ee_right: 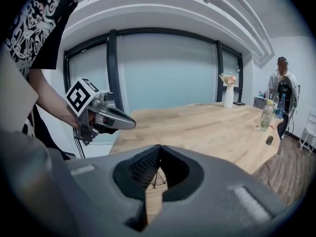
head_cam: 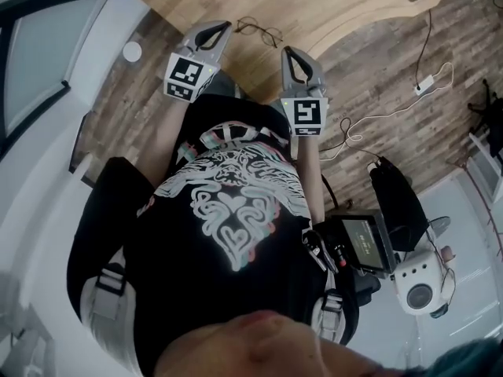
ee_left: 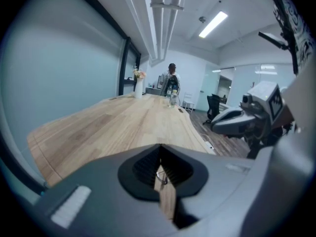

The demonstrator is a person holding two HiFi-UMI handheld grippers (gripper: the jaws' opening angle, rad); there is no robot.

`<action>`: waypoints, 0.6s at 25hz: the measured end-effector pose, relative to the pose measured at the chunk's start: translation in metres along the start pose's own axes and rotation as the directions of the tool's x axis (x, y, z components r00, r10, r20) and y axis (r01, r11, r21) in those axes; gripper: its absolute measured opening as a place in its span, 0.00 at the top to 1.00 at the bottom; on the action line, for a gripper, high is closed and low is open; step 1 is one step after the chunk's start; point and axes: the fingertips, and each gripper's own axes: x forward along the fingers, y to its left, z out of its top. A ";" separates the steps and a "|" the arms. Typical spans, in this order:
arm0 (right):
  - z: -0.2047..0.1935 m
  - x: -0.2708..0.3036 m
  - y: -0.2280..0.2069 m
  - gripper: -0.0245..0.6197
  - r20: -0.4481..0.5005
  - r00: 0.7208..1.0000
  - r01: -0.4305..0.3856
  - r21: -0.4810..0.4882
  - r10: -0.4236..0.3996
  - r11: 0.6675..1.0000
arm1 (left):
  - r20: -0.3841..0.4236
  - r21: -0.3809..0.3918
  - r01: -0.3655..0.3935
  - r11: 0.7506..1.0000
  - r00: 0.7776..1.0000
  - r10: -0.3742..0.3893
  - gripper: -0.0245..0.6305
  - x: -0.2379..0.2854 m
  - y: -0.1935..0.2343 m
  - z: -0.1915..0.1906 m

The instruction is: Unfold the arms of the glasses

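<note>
A white disc [head_cam: 132, 51] lies on the floor. The left tool [head_cam: 225, 25] is closed and empty. The glasses [head_cam: 259, 31] rest on the bench [head_cam: 330, 6] just beyond both tips. The right tool [head_cam: 288, 51] is closed and empty. A white power block [head_cam: 424, 85] sits on the floor.

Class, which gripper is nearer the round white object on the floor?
Left. The left gripper sits just right of the round white object; the right gripper is farther right.

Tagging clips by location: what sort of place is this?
Probably an office meeting room: a long light wooden table, tall glass wall panels in black frames, and a black office chair past the table's far end.
</note>
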 end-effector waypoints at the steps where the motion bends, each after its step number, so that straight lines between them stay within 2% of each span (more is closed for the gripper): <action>1: -0.002 0.003 -0.001 0.96 -0.011 1.000 -0.004 -0.005 0.004 1.000 | -0.006 0.000 0.007 1.000 1.000 -0.007 0.98 0.002 0.001 -0.002; 10: -0.015 0.038 -0.007 0.96 -0.076 0.997 -0.010 -0.015 0.008 1.000 | -0.074 0.018 0.095 0.995 0.993 -0.094 0.98 0.030 0.010 -0.024; 15: -0.023 0.075 0.001 0.96 -0.120 0.992 -0.052 -0.062 0.044 0.997 | -0.099 0.036 0.130 0.991 0.987 -0.126 0.98 0.047 0.028 -0.037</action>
